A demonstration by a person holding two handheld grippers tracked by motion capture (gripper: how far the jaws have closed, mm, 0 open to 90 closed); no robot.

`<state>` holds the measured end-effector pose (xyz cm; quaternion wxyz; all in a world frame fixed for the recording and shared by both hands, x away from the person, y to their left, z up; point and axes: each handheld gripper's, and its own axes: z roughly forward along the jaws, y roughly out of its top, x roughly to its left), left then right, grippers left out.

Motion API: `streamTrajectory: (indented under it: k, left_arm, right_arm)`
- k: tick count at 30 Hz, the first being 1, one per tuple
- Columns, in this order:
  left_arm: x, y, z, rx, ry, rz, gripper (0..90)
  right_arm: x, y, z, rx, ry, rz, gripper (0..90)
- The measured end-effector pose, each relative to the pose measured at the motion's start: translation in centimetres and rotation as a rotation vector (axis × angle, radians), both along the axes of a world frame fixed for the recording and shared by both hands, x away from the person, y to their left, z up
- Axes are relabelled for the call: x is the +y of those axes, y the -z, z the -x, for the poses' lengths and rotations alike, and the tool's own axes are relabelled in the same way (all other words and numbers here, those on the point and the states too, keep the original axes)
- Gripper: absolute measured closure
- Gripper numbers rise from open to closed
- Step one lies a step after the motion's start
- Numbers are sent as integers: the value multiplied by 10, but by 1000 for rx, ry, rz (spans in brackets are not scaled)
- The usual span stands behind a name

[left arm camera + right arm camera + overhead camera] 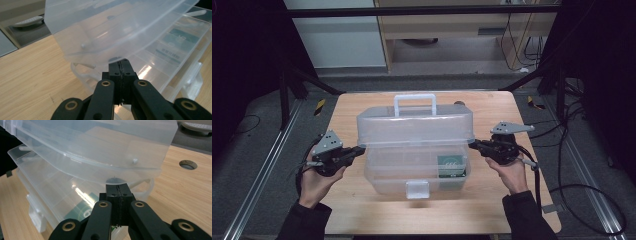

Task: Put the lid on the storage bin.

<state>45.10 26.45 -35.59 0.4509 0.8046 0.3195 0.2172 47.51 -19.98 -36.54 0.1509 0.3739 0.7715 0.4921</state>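
You are partway through swinging the lid (414,125) of the clear plastic box (416,172), which sits in the middle of the frame on the wooden counter (347,205) in the high view; judging by how the lid hangs tilted above the base, with the gap facing you, the step in hand is either raising it fully open or lowering it shut, and the frames alone do not tell which. The next move calls for both hands to travel together and evenly, since each tip bears on one end of the lid and an uneven push would twist it or let it slip off a tip. Inside the base, toward its lower right, lies a green-and-white card (451,166), and the white latch (417,189) hangs at the front edge, with the white handle (414,102) standing above the lid. The left tongs (358,150), at the left of the box, are fully closed with nothing between the jaws, their tip pressed up under the lid's lower edge at that end. The right tongs (473,144), at the right of the box, are likewise closed on nothing, tip touching the lid's rim there.
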Motion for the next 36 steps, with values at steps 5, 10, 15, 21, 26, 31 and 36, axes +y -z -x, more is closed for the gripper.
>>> streamTrajectory:
  k: [5, 10, 15, 21, 26, 31, 36]
  left_arm:
    - [4, 11, 1, 29, 2, -4, 896]
    - [8, 20, 2, 51, -9, -12, 895]
    - [12, 27, 3, 66, -21, -18, 895]
    - [25, 37, 0, 88, -56, -22, 889]
    - [35, 45, -7, 101, -108, -34, 880]
    - [44, 56, -14, 112, -163, -44, 833]
    - [52, 68, -20, 135, -212, -52, 767]
  right_arm:
    - [-6, 7, 9, 8, 12, 22, 900]
    - [-8, 12, 14, 15, 9, 44, 900]
    - [-8, 19, 19, 15, 13, 72, 900]
    - [-14, 26, 22, 21, 33, 64, 900]
    - [-24, 40, 21, 47, 79, 75, 900]
    - [-38, 55, 19, 55, 171, 131, 883]
    - [-55, 66, 18, 75, 236, 129, 841]
